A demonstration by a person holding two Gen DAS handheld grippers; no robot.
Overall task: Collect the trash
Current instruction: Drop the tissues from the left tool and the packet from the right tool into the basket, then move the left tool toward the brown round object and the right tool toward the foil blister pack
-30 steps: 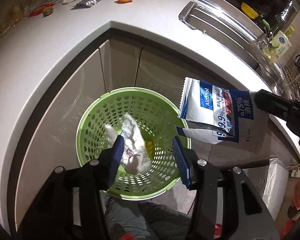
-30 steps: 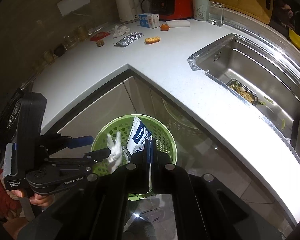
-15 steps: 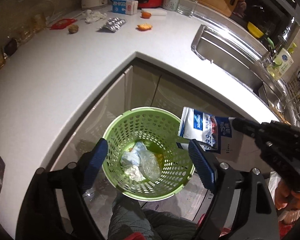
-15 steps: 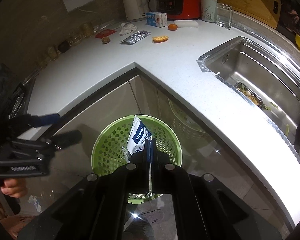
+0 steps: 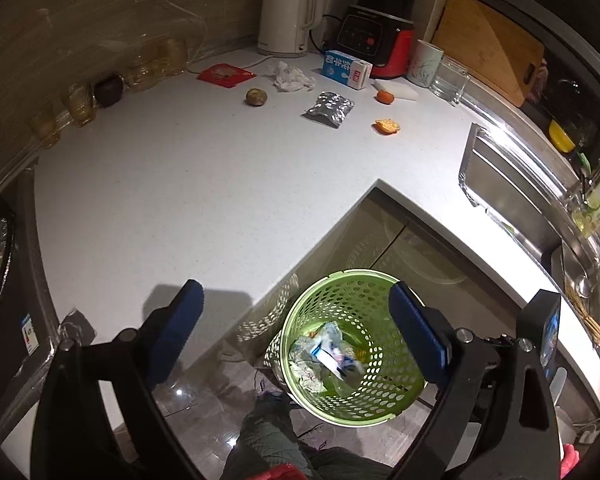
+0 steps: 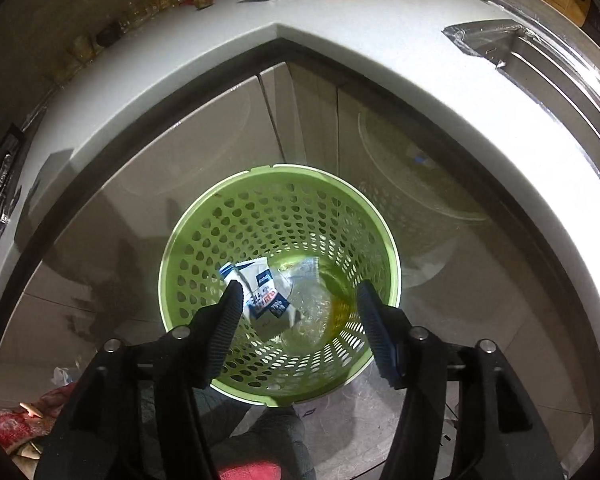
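Note:
A green perforated waste basket (image 5: 374, 288) (image 6: 278, 184) stands on the floor in the counter's corner. A white and blue alcohol wipe packet (image 6: 260, 294) (image 5: 332, 356) lies inside it on crumpled tissue and clear plastic. My right gripper (image 6: 298, 312) is open and empty just above the basket's mouth. My left gripper (image 5: 296, 316) is open wide and empty, higher up, over the counter edge and the basket. On the white counter (image 5: 180, 184) lie a crumpled tissue (image 5: 292, 78), a silver blister pack (image 5: 330, 109), an orange peel (image 5: 387, 126), a red packet (image 5: 226, 75) and a brown lump (image 5: 256, 97).
A kettle (image 5: 286, 16), a red appliance (image 5: 380, 36), a milk carton (image 5: 347, 69), a mug (image 5: 424, 63) and a glass (image 5: 449, 80) stand at the back. A steel sink (image 5: 512, 204) is on the right. Jars (image 5: 80, 98) line the left wall.
The right gripper has opened and dropped the wipe packet into the basket, moving closer over it. The left gripper has pulled up and back, its jaws opening wider.

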